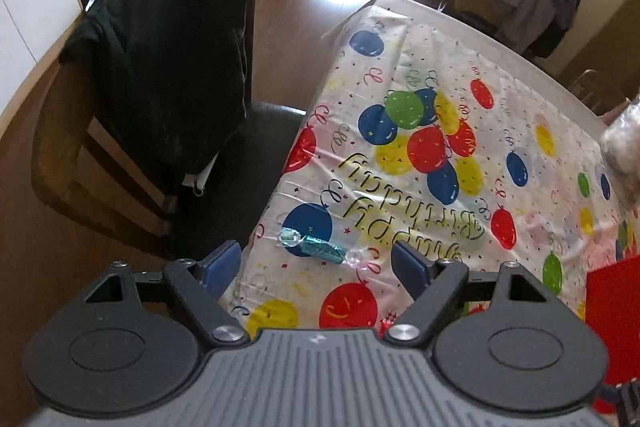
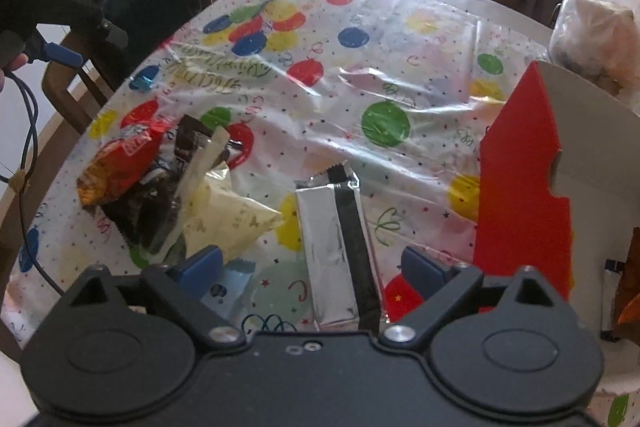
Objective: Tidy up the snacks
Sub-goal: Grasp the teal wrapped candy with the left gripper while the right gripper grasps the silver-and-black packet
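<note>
Balloon tablecloth (image 2: 360,39) holds one silver wrapper (image 2: 328,247), one teal candy (image 1: 320,247).

The left hand-held gripper (image 1: 318,261) hung with its blue pads wide apart over a teal foil-wrapped candy (image 1: 320,246) on the balloon-printed plastic-covered surface (image 1: 520,131), beside a dark wooden chair (image 1: 100,167).
</note>
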### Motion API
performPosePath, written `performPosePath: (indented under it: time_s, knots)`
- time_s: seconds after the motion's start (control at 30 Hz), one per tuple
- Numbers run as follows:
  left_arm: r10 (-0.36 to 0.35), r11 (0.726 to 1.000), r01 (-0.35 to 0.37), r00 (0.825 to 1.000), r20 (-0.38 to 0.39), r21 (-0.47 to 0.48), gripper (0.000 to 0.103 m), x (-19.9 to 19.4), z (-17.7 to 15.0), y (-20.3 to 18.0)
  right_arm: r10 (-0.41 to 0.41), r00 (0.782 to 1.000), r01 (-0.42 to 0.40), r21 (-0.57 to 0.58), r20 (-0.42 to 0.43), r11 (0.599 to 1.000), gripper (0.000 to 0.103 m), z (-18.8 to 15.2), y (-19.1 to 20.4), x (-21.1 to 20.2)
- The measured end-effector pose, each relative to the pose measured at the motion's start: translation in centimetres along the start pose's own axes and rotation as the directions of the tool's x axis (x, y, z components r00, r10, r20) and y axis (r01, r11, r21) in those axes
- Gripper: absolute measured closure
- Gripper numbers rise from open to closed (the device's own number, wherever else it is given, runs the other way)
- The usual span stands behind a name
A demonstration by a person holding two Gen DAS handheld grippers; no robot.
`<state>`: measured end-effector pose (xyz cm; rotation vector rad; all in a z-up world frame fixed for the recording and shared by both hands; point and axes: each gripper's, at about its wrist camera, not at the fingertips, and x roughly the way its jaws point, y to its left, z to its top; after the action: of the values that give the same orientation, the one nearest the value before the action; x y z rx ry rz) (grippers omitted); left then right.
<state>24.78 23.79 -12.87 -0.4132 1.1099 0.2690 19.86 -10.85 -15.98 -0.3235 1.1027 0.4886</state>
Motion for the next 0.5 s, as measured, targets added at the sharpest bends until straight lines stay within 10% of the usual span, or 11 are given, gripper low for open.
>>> performPosePath:
  time_s: [0.5]
  knots:
    - [0.01,0.981,-0.034,0.993,-0.12,-0.193,0.056,5.2,1.3,0.1,-0.03,0.999,0.03,-0.003,-0.041,1.0,0.034,0.5,-0.8,2.8]
